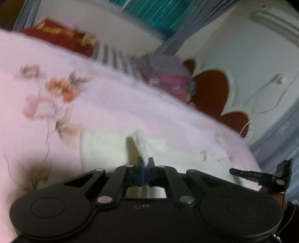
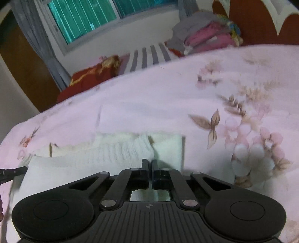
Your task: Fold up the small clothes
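A small cream-white garment [image 1: 104, 147] lies on the pink floral bedsheet [image 1: 112, 104]. My left gripper [image 1: 145, 161] is shut on a bunched fold of the garment, which sticks up between the fingertips. In the right wrist view the same garment [image 2: 115, 151] shows a ribbed band. My right gripper [image 2: 149, 162] is shut on its edge near the right end. The right gripper's tip also shows in the left wrist view [image 1: 261, 175], and the left one at the left edge of the right wrist view [image 2: 11, 172].
A pile of pink and grey clothes [image 2: 203, 37] lies at the bed's head by the red headboard [image 1: 211, 93]. A red cloth with gold print [image 2: 89, 78] and a striped cloth [image 2: 149, 56] lie beyond the sheet. A window [image 2: 84, 16] with curtains is behind.
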A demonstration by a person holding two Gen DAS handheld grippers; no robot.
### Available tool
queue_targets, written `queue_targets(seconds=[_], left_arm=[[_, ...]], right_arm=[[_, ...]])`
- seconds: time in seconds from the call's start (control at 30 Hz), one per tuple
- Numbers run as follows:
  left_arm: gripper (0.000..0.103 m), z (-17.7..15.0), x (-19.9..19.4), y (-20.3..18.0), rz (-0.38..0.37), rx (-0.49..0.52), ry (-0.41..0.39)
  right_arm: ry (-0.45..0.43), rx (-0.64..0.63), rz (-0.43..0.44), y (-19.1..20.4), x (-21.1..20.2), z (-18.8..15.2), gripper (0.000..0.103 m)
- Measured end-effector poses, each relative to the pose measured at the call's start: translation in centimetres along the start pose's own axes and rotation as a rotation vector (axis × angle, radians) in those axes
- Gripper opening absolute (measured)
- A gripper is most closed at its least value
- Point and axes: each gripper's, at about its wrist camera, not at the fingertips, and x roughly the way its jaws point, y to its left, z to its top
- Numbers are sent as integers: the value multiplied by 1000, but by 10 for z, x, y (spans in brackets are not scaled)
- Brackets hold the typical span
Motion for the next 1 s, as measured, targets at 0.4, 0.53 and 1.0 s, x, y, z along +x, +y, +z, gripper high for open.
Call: queue_targets(seconds=[0.4,0.53,1.0], left_arm=[[31,7,2,-14,232,53,-24],[58,-7,6,-77,160,245,-18],[72,-17,20,-54,252,266,21]], right_arm=[[-62,65,-96,-15,0,-9,23],[-122,-55,-23,21,-23,-14,47],[-33,-109,-178,12,14,-17,47]])
